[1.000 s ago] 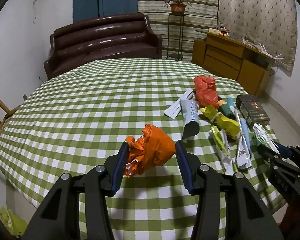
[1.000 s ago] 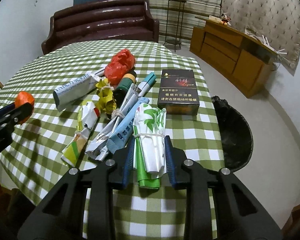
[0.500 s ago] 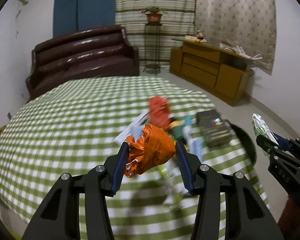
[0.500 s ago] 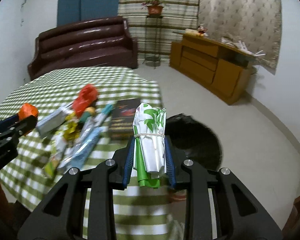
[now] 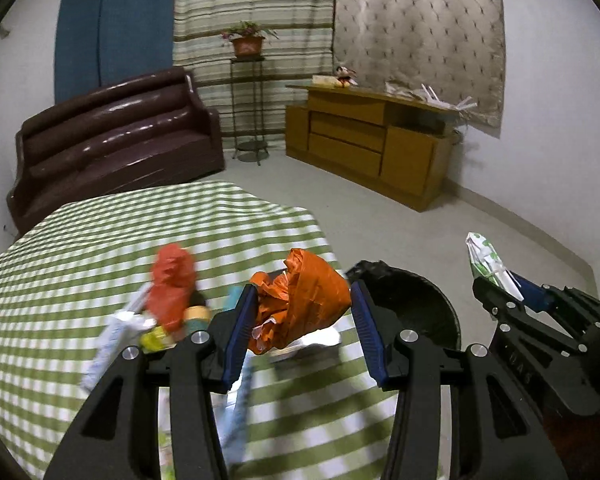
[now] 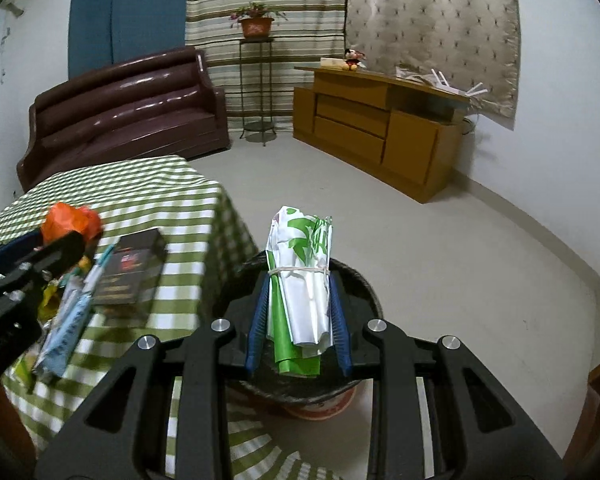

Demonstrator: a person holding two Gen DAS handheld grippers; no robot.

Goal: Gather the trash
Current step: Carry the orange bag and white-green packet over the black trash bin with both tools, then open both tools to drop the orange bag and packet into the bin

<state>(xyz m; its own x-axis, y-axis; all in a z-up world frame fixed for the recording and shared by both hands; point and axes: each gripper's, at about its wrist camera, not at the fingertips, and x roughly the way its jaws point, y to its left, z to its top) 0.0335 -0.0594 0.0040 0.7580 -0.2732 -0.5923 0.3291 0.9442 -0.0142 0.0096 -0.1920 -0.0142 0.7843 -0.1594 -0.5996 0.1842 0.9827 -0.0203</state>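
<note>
- My left gripper (image 5: 300,334) is clamped on a crumpled orange plastic bag (image 5: 300,304), carried over the right edge of the green-checked tablecloth (image 5: 80,264).
- My right gripper (image 6: 298,320) is clamped on a white-and-green paper bundle tied with a rubber band (image 6: 302,280), hanging over the black-lined round bin (image 6: 364,296) on the floor right of the table.
- Risk, as I judge it: the orange bag is not above the bin yet; letting go now drops it on the table edge.
- The light bag may cling to a pad.
- The two grippers are near each other over one bin and could knock together.
- A dark flat box (image 6: 130,268) and blurred wrappers remain on the cloth.
</note>
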